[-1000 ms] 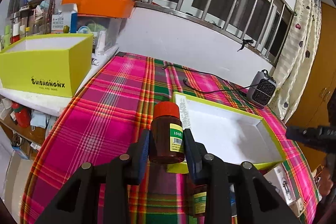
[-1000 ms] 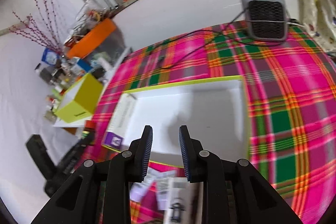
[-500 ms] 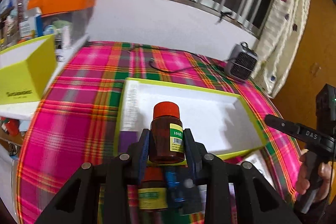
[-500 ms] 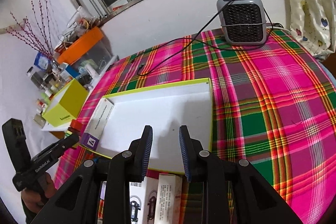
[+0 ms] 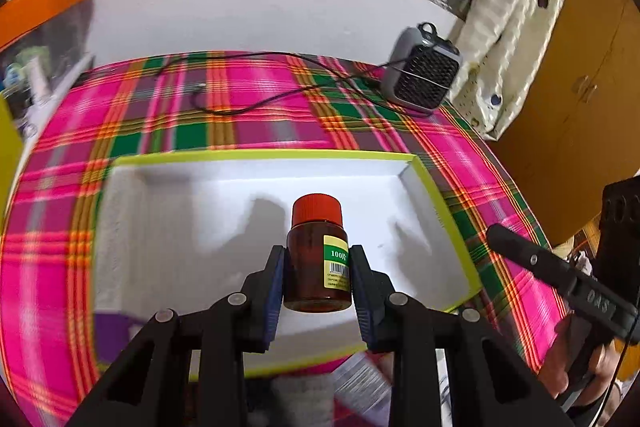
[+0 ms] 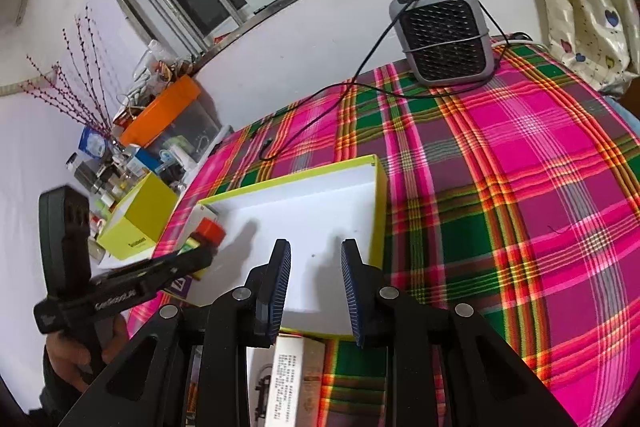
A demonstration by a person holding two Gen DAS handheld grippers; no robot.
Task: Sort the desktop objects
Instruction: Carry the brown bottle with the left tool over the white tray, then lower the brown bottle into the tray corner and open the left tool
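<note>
While the counter (image 5: 256, 115) under its pink and green plaid cloth fills most of both views, the business of the moment sits in the shallow white tray (image 5: 436, 199) with the yellow-green rim, which lies near the front edge and looks to be the collecting place for the sorted items. A grey space heater (image 6: 444, 35) stands at the far side by the wall, its cable trailing across the cloth, well apart from the tray. Flat printed boxes (image 6: 296, 375) lie just in front of the tray's near rim, probably waiting their turn. Over the tray's white floor, the left hand-held gripper (image 5: 318, 291) is closed firmly on a brown bottle (image 5: 310, 267) with a red cap, pads pressed to either side of the body so that it hangs upright, cap up; it seems lifted clear of the floor, though the gap is hard to judge. That grip low on the body should let it be set down standing. The right hand-held gripper (image 6: 314, 291) hovers over the tray's near rim, parted and holding nothing, apparently ready for the boxes below it.
</note>
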